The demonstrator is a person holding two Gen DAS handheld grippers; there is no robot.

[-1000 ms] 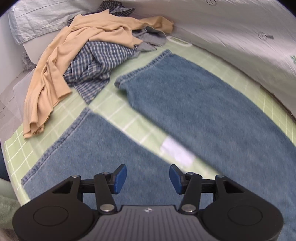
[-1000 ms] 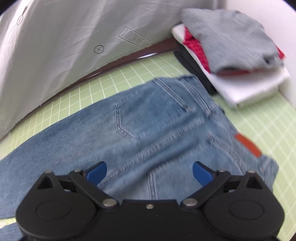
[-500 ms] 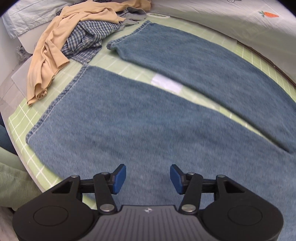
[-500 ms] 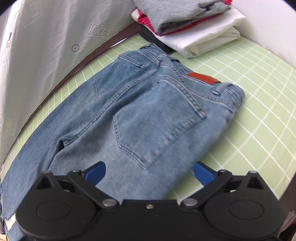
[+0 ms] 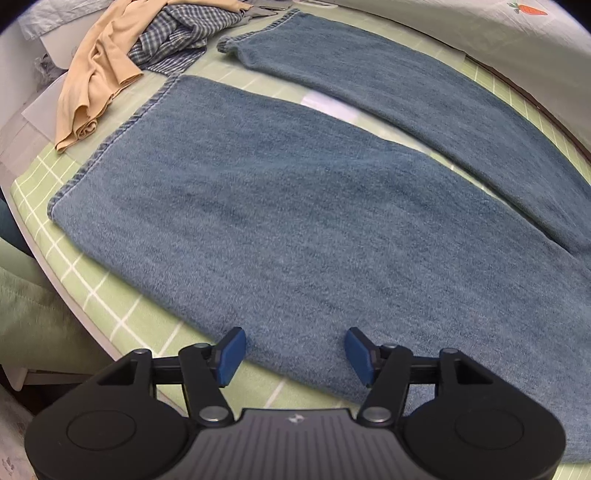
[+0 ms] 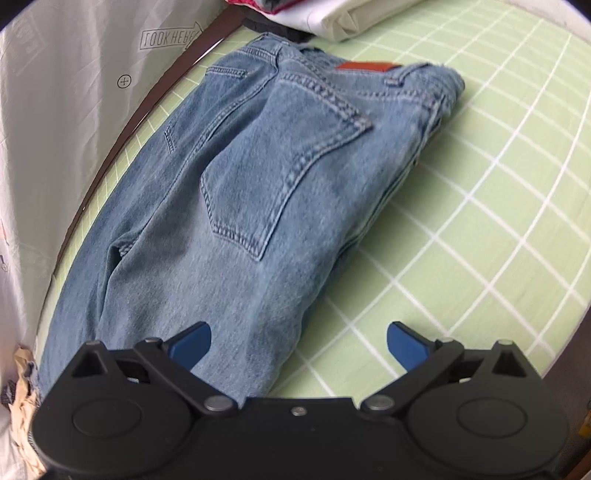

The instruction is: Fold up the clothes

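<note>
A pair of blue jeans lies flat on the green checked table. In the left wrist view its two legs (image 5: 280, 206) spread apart, hems at the far left. My left gripper (image 5: 294, 356) is open and empty, above the near leg's front edge. In the right wrist view the jeans' seat (image 6: 258, 177) shows back pockets and an orange waist patch (image 6: 367, 66). My right gripper (image 6: 298, 341) is open and empty, above the near edge of the seat.
A heap of tan and plaid clothes (image 5: 122, 55) lies at the far left past the hems. A stack of folded clothes (image 6: 332, 18) sits beyond the waistband. White sheeting (image 6: 74, 92) lines the table's far side. The table edge (image 5: 74, 291) runs close at the left.
Both grippers have drawn back toward the near side of the table. The jeans now show more fully in both views. Both stay open.
</note>
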